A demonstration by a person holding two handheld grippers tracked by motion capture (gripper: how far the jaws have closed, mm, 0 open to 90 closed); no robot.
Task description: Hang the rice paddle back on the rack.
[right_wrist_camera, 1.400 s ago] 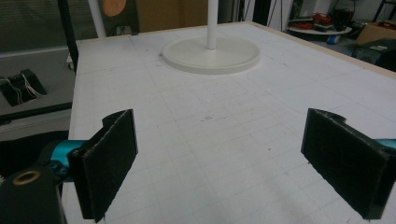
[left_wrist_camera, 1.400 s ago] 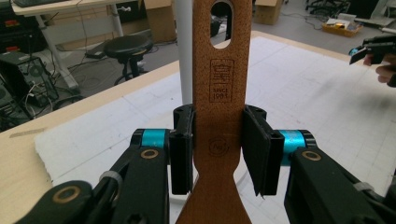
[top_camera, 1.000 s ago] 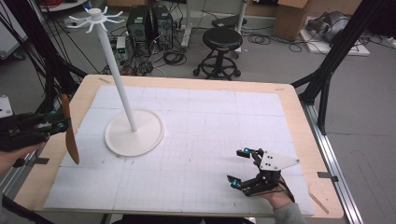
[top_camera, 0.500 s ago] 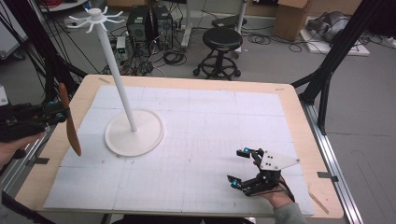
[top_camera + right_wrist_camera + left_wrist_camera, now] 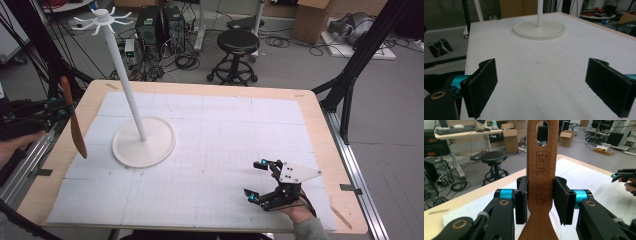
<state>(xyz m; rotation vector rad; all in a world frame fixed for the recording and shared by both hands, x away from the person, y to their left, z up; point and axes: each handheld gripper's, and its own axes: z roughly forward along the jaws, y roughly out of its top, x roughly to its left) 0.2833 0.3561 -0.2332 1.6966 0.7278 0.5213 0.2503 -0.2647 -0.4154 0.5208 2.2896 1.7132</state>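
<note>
Left claw (image 5: 540,202) clamped on wooden spatula (image 5: 540,177) at narrow handle, beyond left edge of tabletop (image 5: 310,107), off surface. Hanging hole (image 5: 541,129) on top, likely for hook of white stand (image 5: 142,145) near far left corner. Right claw (image 5: 263,181) spread apart, empty, near right front corner, probably waiting.
</note>
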